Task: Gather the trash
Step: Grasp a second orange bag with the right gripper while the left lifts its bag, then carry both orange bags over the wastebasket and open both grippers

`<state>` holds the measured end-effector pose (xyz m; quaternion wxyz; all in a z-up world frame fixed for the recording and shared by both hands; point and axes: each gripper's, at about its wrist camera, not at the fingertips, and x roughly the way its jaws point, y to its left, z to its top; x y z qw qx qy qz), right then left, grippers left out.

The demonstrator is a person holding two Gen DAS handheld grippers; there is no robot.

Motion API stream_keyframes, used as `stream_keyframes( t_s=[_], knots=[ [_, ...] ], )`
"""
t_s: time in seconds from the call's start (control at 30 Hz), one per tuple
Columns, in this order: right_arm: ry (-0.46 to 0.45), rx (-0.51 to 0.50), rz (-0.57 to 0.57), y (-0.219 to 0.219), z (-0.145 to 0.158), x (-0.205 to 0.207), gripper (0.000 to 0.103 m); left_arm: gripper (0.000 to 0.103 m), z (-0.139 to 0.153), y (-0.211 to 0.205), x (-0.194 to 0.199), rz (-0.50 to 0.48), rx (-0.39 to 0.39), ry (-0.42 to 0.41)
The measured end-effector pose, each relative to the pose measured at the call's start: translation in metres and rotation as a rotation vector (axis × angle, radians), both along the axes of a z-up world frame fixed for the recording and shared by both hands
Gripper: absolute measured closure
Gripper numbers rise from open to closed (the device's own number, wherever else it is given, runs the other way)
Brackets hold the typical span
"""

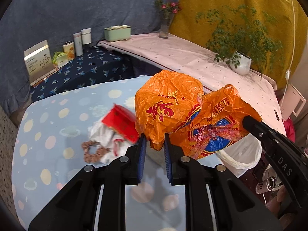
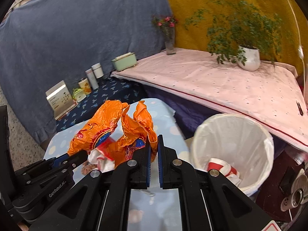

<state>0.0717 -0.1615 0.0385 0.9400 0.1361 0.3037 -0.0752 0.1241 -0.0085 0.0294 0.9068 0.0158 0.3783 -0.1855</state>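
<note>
A crumpled orange plastic bag with red and blue print hangs above the light blue dotted table. My left gripper is shut on its lower corner. My right gripper is shut on the bag's other end; it also shows in the left wrist view at the right. On the table under the bag lie a red box, a white wrapper and a brown scrunchie. A white-lined trash bin stands right of the table, with red and white trash inside.
A pink-covered ledge behind the bin carries a white potted plant, a flower vase and a green box. A dark blue patterned shelf holds tins, cups and a white carton. A can lies at the lower right.
</note>
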Motion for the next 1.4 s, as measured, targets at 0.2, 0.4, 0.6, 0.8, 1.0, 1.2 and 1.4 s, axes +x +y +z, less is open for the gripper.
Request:
stream_keyframes(
  t_s=[0.2,0.4,0.6,0.8,1.0,1.2,1.4],
  knots=[
    [-0.013,0.021,-0.085,-0.048,-0.003,-0.019,0.097,0.086,-0.002,-0.051,-0.009,-0.075,0.026,0.000],
    [0.000,0.028,-0.194,-0.101,-0.015,-0.039,0.097,0.085,-0.014,-0.098,-0.016,-0.150,0.033,0.025],
    [0.020,0.046,-0.310,-0.154,-0.029,-0.057,0.097,0.085,-0.034,-0.142,-0.021,-0.214,0.046,0.058],
    [0.031,0.006,-0.389,-0.188,-0.035,-0.066,0.097,0.085,-0.051,-0.178,-0.021,-0.268,0.062,0.086],
    [0.042,0.012,-0.406,-0.206,-0.045,-0.066,0.097,0.085,-0.063,-0.202,-0.014,-0.297,0.074,0.108],
    [0.055,0.020,-0.391,-0.208,-0.053,-0.055,0.093,0.071,-0.068,-0.210,-0.007,-0.291,0.087,0.102],
    [0.049,0.029,-0.353,-0.201,-0.055,-0.042,0.082,0.048,-0.073,-0.199,0.002,-0.237,0.088,0.114]
  ],
)
